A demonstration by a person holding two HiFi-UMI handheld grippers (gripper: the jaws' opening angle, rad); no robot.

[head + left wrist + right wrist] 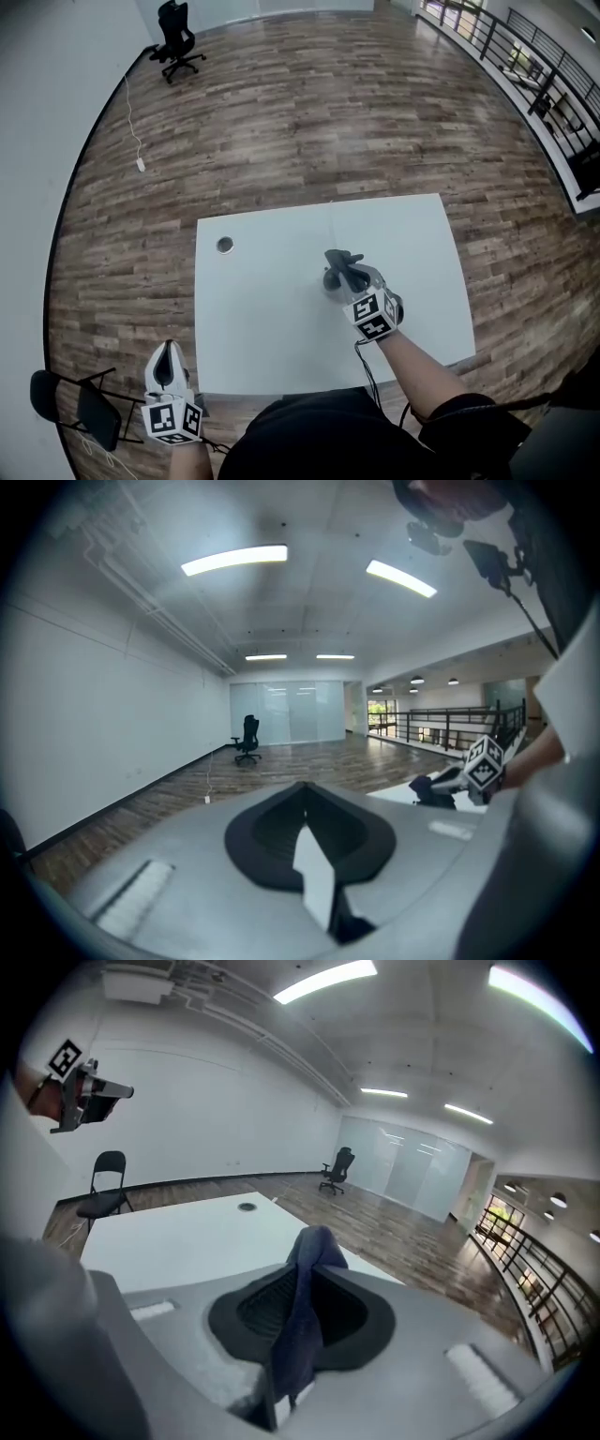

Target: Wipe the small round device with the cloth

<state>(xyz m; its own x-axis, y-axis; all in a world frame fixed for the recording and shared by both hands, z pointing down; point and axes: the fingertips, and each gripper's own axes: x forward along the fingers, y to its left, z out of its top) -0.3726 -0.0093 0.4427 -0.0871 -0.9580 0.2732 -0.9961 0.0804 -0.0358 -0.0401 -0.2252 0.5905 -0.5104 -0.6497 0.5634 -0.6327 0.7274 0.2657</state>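
Note:
The small round device point(225, 245) lies flat near the far left corner of the white table point(281, 328); in the right gripper view the device point(247, 1207) is a small dark ring far ahead on the tabletop. My right gripper point(345, 274) hovers over the middle right of the table, shut on a dark blue cloth point(339, 265). The cloth point(305, 1307) stands up between the jaws and hangs down in front of them. My left gripper point(169, 354) is held off the table's near left corner with its jaws together and nothing in them point(305, 803).
A black office chair point(176, 42) stands far off on the wooden floor. A black folding chair point(80, 403) sits close to the table's near left side. A railing point(525, 66) runs along the right. A white cable with a plug point(139, 164) lies by the left wall.

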